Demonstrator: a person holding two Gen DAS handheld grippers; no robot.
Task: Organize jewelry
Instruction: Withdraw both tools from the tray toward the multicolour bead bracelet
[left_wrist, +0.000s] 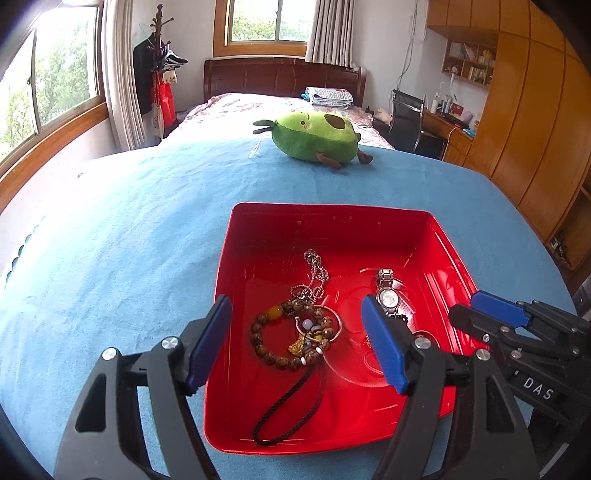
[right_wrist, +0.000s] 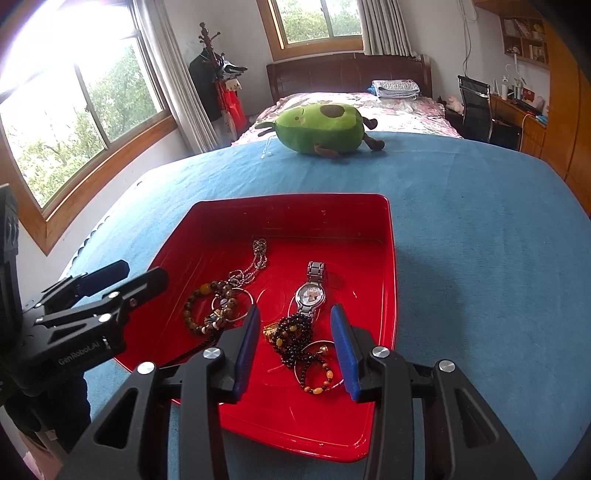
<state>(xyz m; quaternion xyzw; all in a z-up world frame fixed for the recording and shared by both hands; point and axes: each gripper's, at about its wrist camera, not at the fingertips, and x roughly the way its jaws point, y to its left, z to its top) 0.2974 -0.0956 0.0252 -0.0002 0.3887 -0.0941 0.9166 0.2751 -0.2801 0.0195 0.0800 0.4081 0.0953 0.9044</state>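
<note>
A red tray (left_wrist: 332, 211) (right_wrist: 295, 199) lies on the blue cloth and holds the jewelry. My left gripper (left_wrist: 297, 343) hovers open over a brown bead bracelet (left_wrist: 258, 334) with a yellow bead, a silver bangle (left_wrist: 338, 325) and a black cord (left_wrist: 288, 406); its pads touch nothing. A silver ball chain (left_wrist: 314, 273) and a silver watch (left_wrist: 386, 295) lie further in. My right gripper (right_wrist: 295, 354) stands open above a string of dark beads (right_wrist: 295, 332) near the watch (right_wrist: 312, 291), pads clear of it. Each gripper shows in the other's view: right gripper (left_wrist: 476, 314), left gripper (right_wrist: 142, 275).
A green avocado plush toy (left_wrist: 314, 136) (right_wrist: 317, 129) sits at the far edge of the blue cloth (left_wrist: 129, 258). Beyond it are a bed, windows, a coat stand, a desk with a chair, and wooden cupboards on the right.
</note>
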